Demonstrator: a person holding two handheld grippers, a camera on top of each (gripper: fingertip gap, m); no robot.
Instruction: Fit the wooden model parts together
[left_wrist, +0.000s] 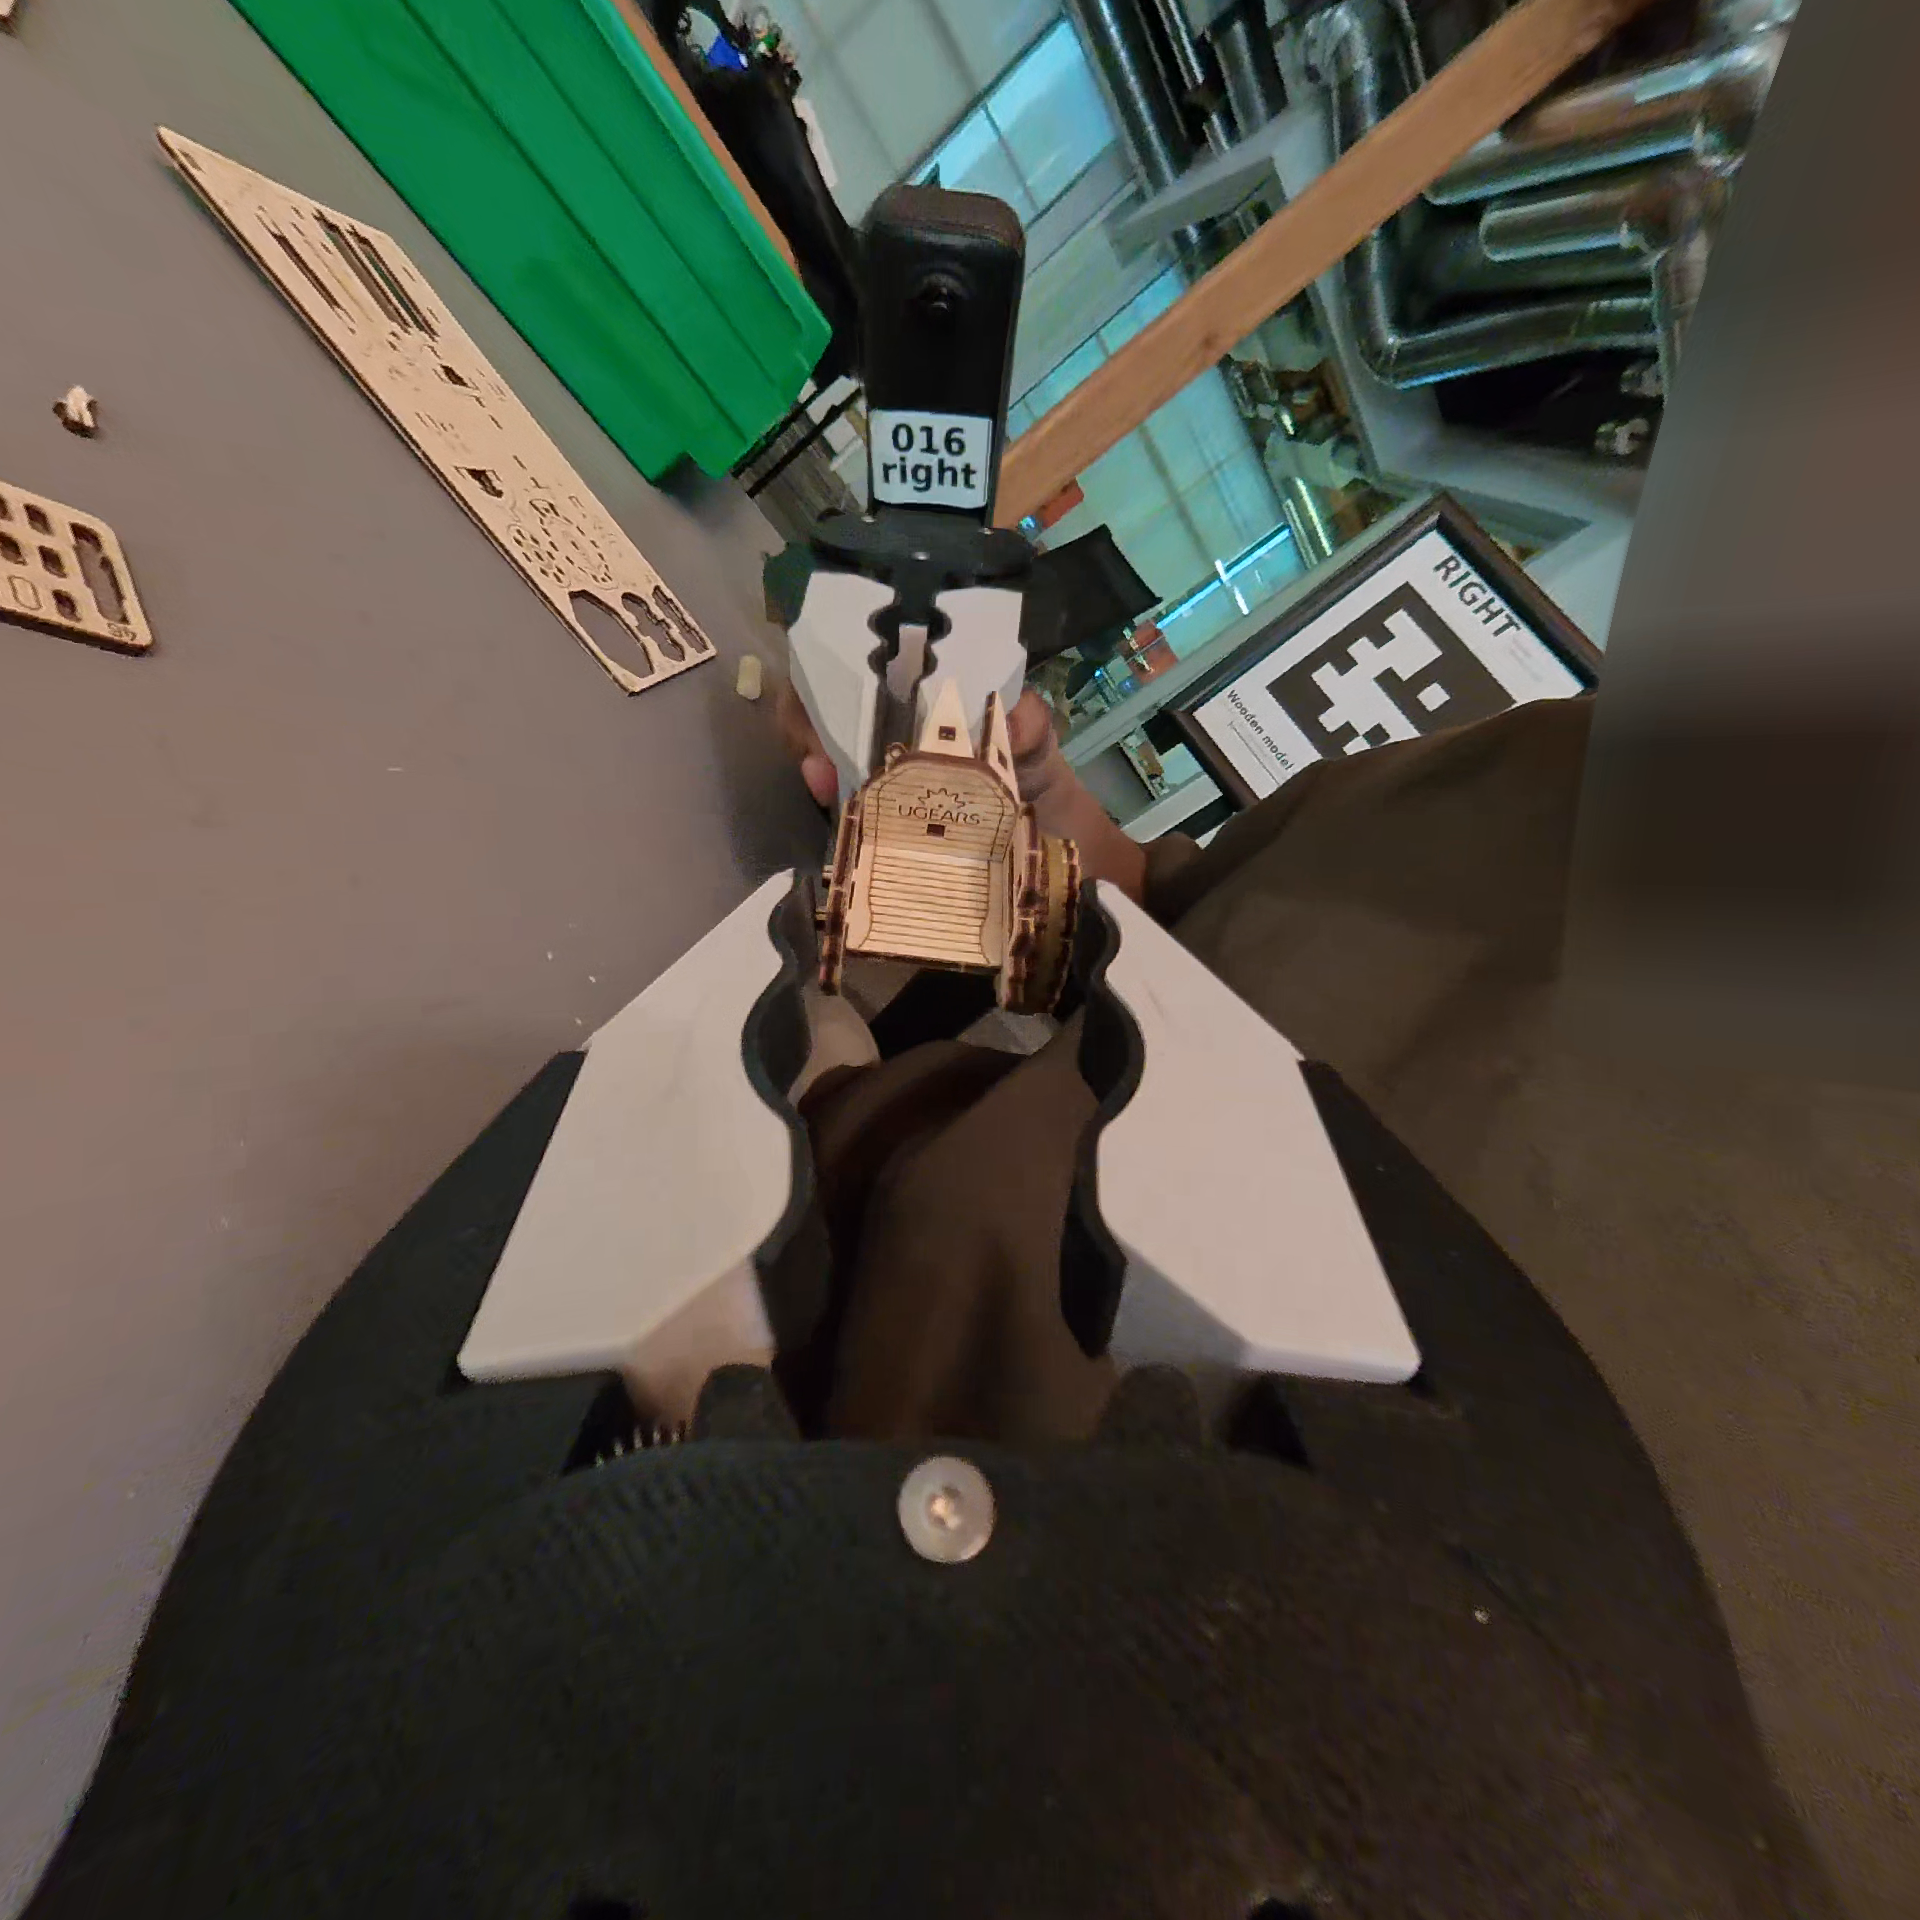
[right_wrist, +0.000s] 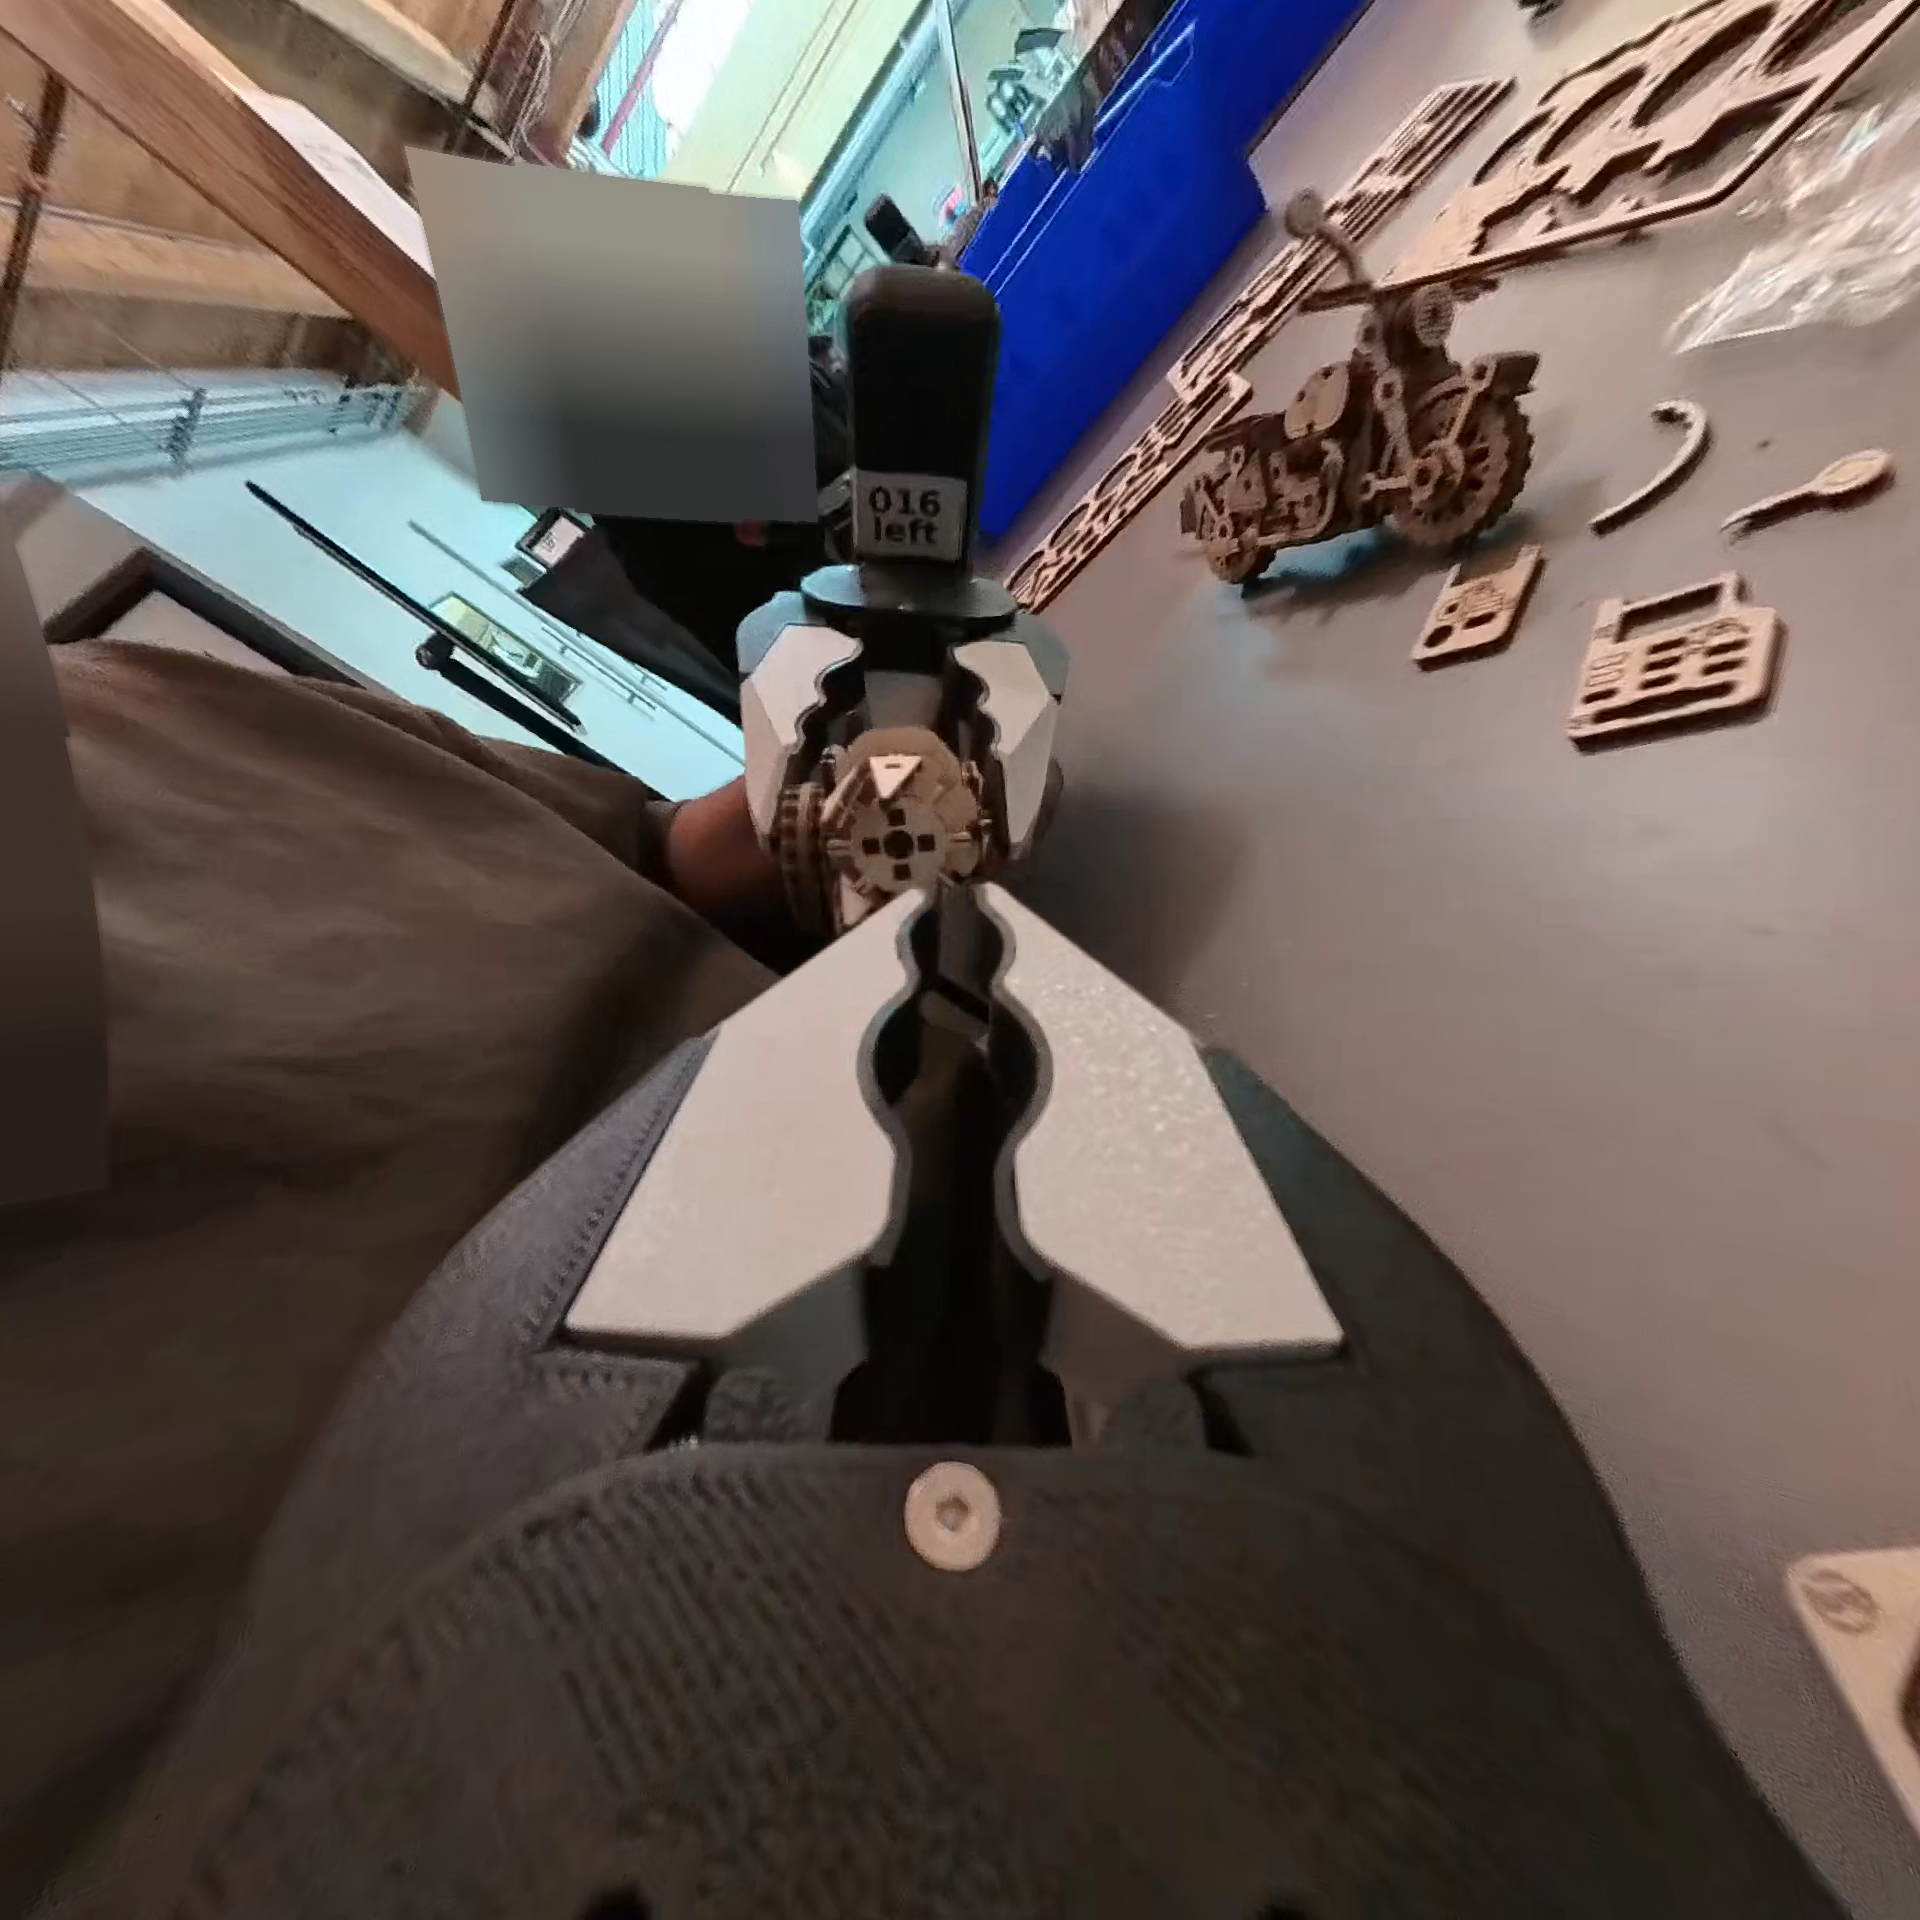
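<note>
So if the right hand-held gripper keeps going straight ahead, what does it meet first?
Probably the wooden subassembly held in the left hand-held gripper, right off the right hand-held gripper tips; depth is unclear.

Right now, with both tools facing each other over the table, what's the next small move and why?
Probably ease the right tool straight forward, pressing its thin wooden piece into the wooden sub-assembly. The left tool grips that assembly by its sides, and the piece's tip already sits at its face, so a short steady push looks enough.

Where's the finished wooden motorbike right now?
Right wrist view, upper right: the wooden motorbike stands on the grey table, beside the blue bin.
</note>
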